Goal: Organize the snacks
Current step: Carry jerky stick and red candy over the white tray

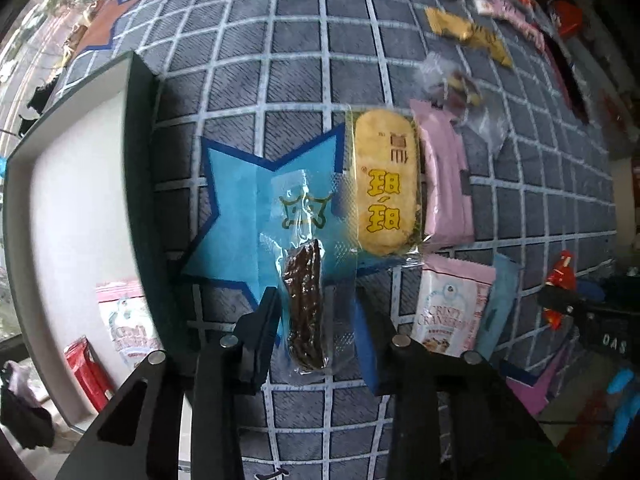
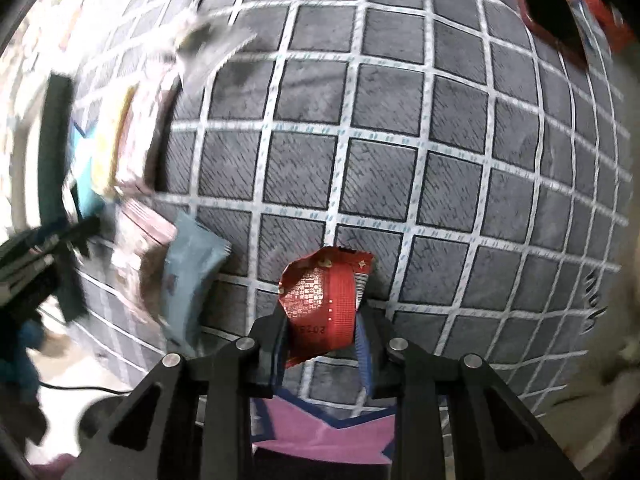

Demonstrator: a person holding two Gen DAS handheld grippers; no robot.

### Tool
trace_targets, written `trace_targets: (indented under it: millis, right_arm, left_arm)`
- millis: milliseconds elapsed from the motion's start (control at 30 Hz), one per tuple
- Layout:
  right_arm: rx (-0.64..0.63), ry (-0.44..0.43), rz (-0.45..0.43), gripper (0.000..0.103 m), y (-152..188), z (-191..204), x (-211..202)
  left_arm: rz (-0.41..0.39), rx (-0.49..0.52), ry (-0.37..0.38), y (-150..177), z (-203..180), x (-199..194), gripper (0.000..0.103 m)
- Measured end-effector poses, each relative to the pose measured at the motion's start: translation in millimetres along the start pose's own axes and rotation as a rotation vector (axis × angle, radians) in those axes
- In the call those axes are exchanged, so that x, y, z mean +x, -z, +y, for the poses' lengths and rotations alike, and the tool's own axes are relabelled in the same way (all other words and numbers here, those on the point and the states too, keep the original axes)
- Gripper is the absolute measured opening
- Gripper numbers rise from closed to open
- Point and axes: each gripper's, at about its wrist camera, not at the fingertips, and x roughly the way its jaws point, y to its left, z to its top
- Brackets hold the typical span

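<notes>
A red packet (image 2: 324,300) is clamped between the jaws of the right gripper (image 2: 322,344) — held above the grid mat (image 2: 400,140); a blue packet (image 2: 192,276) lies left.

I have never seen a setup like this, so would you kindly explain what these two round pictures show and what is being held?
These are two hand-held claws, each with a wide-angle camera looking along its fingers, which bends the picture.

Left-hand camera: the left claw grips a clear packet of dark dried snack over a grey checked cloth. On the cloth lie a yellow cracker pack and pink packets; a white tray sits at the left.

Right-hand camera: the right claw pinches a red wrapper; a pale blue packet lies nearby.
</notes>
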Motion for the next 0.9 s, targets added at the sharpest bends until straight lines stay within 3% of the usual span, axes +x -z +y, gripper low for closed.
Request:
trace_targets:
  millis: [133,267,600,900]
  right_arm:
    - [0.018,-0.047,-0.009,0.03,-9.2,-33.4,-51.6]
    - [-0.002,-0.068,-0.021,0.03,-12.7,-29.0,-74.3]
    - [-0.134,-0.096,-0.061,0.03,-28.7,19.5,-126.9]
    - [-0.293,-0.147,-0.067,0.03,-30.6,87.2,-158.0]
  left_arm:
    - [-0.031,-0.006,0.017,9.4,3.3,-23.9,0.039]
    - [-0.064,-0.015,0.021,12.0,11.6,-48.5,0.039]
    - [-0.16,-0.109,0.031,24.0,47.0,-84.0,0.039]
    - [-0.184,-0.244,-0.018,38.2,98.1,-79.5,0.039]
